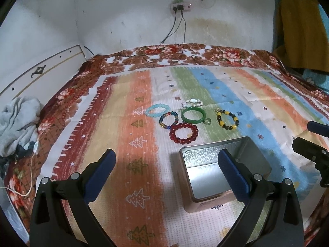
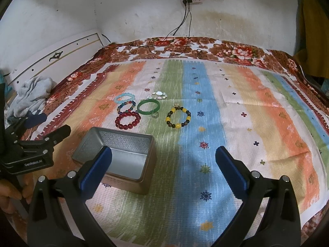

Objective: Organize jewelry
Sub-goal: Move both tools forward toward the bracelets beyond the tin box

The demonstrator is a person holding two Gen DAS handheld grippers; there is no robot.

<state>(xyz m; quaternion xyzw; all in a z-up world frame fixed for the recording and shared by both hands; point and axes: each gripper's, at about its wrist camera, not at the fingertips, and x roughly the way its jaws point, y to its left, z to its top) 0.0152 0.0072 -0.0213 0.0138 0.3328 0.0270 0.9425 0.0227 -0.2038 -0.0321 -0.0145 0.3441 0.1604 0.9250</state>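
Several bracelets lie on the striped cloth: a red bead bracelet (image 1: pixel 183 133) (image 2: pixel 128 119), a green bangle (image 1: pixel 192 114) (image 2: pixel 148 106), a yellow-and-dark bead bracelet (image 1: pixel 227 120) (image 2: pixel 178 117), a light blue one (image 1: pixel 157 110) (image 2: pixel 125 98), a multicolour one (image 1: pixel 168 119) (image 2: pixel 126 105) and a white shell one (image 1: pixel 192 102) (image 2: pixel 158 94). An open empty metal tin (image 1: pixel 205 156) (image 2: pixel 123 144) stands in front of them. My left gripper (image 1: pixel 166 170) is open, its right finger over the tin. My right gripper (image 2: pixel 163 167) is open, right of the tin.
The striped cloth (image 2: pixel 246 123) covers a floral bedspread (image 2: pixel 236 51). A grey garment (image 1: pixel 16 119) lies by the headboard at left. Cables (image 1: pixel 176 39) hang from a wall socket onto the bed's far edge. Clothes (image 1: pixel 298 26) hang at right.
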